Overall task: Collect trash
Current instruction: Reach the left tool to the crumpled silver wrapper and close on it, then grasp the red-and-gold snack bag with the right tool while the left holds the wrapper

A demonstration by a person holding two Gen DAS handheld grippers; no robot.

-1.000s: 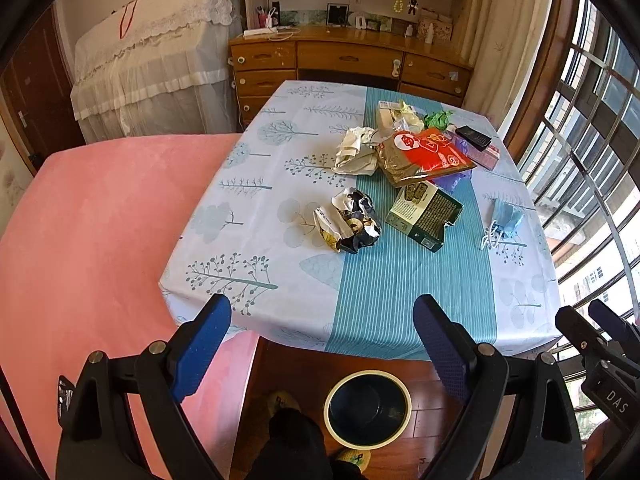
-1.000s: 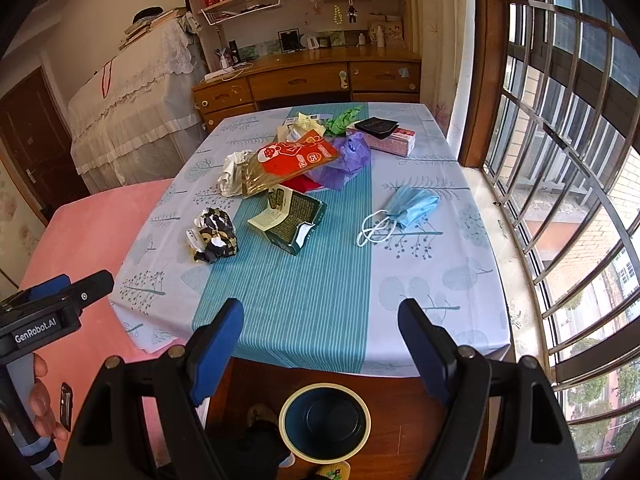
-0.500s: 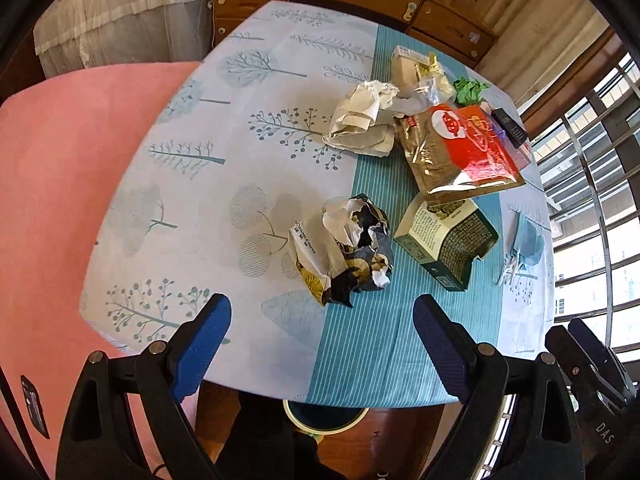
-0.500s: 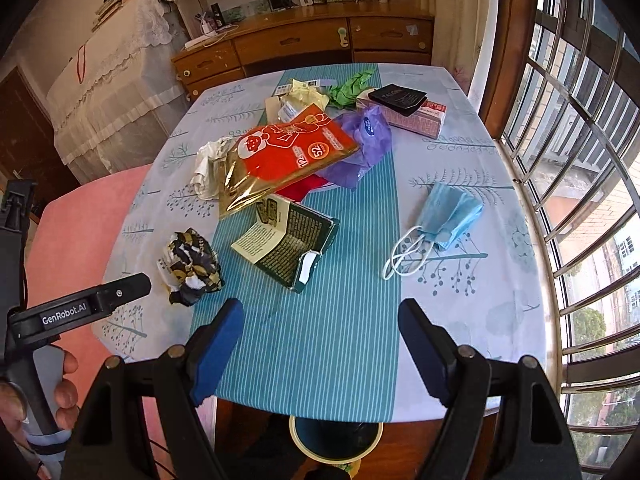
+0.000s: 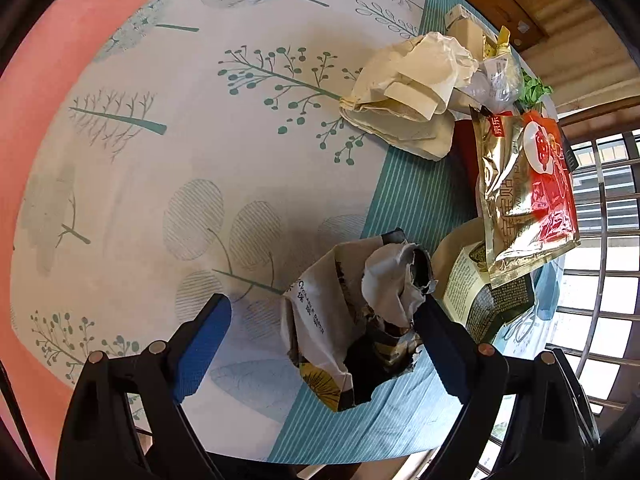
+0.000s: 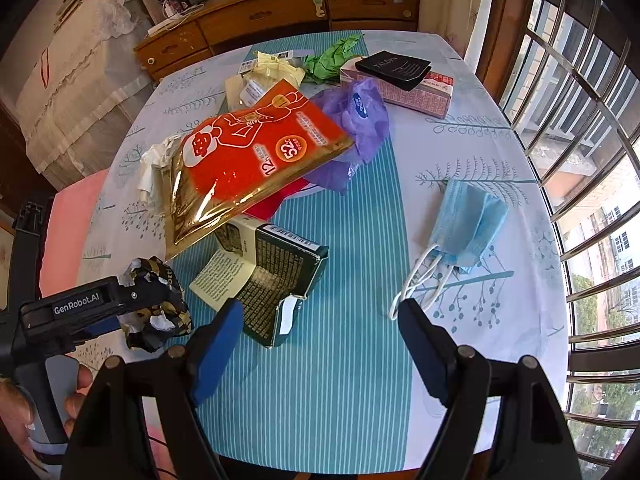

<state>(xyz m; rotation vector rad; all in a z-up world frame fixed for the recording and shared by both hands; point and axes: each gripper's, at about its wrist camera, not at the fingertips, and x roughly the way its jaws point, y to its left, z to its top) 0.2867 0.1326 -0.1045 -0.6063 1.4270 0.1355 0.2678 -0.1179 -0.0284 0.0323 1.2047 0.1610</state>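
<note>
A crumpled black, white and yellow wrapper (image 5: 356, 320) lies on the table between the fingers of my open left gripper (image 5: 320, 312), close to the right finger. It also shows in the right wrist view (image 6: 156, 304), partly behind the left gripper's body. My right gripper (image 6: 320, 312) is open and empty above the teal stripe, with a torn dark green box (image 6: 268, 276) by its left finger and a blue face mask (image 6: 464, 224) ahead on the right. A red and gold pouch (image 6: 248, 160) lies beyond the box.
Farther back lie crumpled cream paper (image 5: 408, 92), a purple bag (image 6: 356, 120), green paper (image 6: 332, 60), and a black wallet (image 6: 392, 68) on a pink box (image 6: 416, 96). A pink bed (image 5: 24, 92) is left of the table, a barred window (image 6: 580, 160) right.
Both grippers have moved forward and down over the table. The left one now straddles the crumpled wrapper; the right is close to the green box and mask. The bin has left view.
</note>
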